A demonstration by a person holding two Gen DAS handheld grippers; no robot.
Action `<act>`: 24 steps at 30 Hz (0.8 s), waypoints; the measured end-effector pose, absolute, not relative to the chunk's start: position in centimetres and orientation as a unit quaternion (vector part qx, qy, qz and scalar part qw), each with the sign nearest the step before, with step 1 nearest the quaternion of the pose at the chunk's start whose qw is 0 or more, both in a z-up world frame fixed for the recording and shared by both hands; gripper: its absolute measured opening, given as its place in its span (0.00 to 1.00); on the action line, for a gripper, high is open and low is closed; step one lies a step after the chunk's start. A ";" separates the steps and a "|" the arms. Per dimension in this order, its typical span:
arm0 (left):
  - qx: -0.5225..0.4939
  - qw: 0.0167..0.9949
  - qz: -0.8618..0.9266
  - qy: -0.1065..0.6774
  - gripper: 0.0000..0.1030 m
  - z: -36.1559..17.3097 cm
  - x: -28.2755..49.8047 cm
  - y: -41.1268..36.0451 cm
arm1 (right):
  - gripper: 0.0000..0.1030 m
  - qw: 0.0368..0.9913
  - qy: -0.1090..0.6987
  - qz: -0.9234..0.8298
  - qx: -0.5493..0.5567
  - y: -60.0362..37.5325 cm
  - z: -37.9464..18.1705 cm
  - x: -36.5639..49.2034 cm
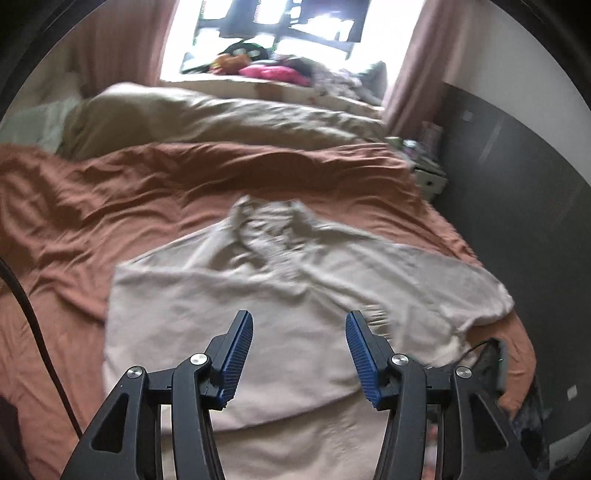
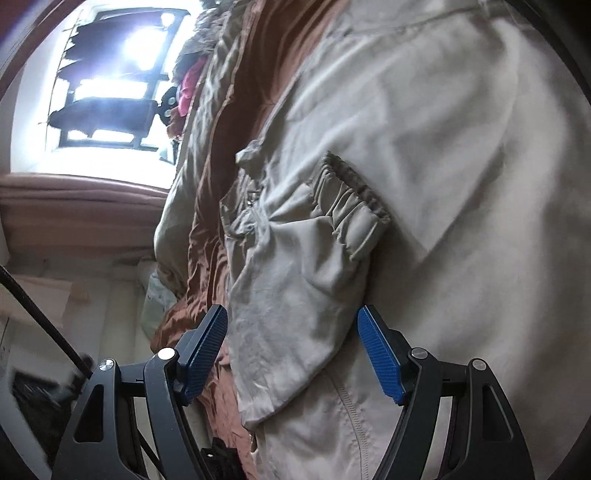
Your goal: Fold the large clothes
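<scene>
The cream jacket (image 1: 258,314) lies spread on the rust-coloured bed sheet (image 1: 92,221), collar toward the window (image 1: 258,33) and hem toward the camera, with one sleeve already laid across the body. The left tongs (image 1: 299,350) hang open above the lower part of the jacket, gripping nothing. The right tongs (image 2: 291,347) are also open, turned on their side and set around the folded sleeve (image 2: 295,266), one finger on each side of the cloth, with the elastic cuff (image 2: 354,206) just ahead of them; the pads (image 2: 380,354) do not yet press the fabric. The step in hand looks like taking or settling this sleeve. To do it well, the right tongs should close on the sleeve alone, not on the body layer beneath, and bite near the cuff where the gathered elastic gives a firm hold. The cloth looks thin and slippery, so a shallow pinch may slide off; a deeper bite across the full pad is safer. The left tongs can press or pinch the hem to keep the body from dragging across the sheet as the sleeve moves. Any lift should stay low, so the smooth part does not wrinkle. As for containers, none clearly shows; a heap of bright things (image 1: 273,70) sits loose on the sill, and small items beside the bed are too blurred to name.
</scene>
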State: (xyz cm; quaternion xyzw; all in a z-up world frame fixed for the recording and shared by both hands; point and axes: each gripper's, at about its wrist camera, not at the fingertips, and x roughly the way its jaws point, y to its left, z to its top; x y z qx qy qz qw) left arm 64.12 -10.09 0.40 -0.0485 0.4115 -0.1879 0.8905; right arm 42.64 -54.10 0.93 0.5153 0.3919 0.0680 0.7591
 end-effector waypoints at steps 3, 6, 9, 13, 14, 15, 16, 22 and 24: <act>-0.056 0.889 -0.150 0.429 0.53 -1.5 64.0 -6.7 | 0.70 0.750 0.394 0.063 0.528 -54.8 0.7 42.9; -0.066 0.880 -0.124 0.453 0.53 -3.7 63.7 -3.5 | 0.70 0.757 0.402 0.047 0.513 -55.6 1.0 43.2; -0.058 0.876 -0.100 0.468 0.53 -6.0 63.0 -1.1 | 0.70 0.775 0.407 0.031 0.483 -56.3 1.7 43.6; -0.071 0.867 -0.083 0.486 0.53 -9.1 62.2 1.5 | 0.70 0.786 0.412 0.025 0.459 -57.2 2.5 43.6; -0.074 0.865 -0.078 0.489 0.53 -9.7 62.0 2.0 | 0.70 0.788 0.415 0.031 0.453 -57.3 2.7 43.8; -0.078 0.866 -0.070 0.489 0.53 -10.3 61.6 2.6 | 0.70 0.789 0.422 0.039 0.445 -57.2 2.9 44.0; -0.086 0.868 -0.055 0.486 0.53 -10.9 61.1 3.3 | 0.70 0.790 0.429 0.047 0.437 -57.0 3.1 44.2; -0.218 0.846 -0.017 0.487 0.53 -14.8 59.9 6.6 | 0.69 0.783 0.461 0.077 0.410 -56.4 2.2 45.7; -0.242 0.839 0.008 0.487 0.53 -15.9 59.7 7.7 | 0.61 0.780 0.466 0.087 0.408 -56.2 1.6 46.6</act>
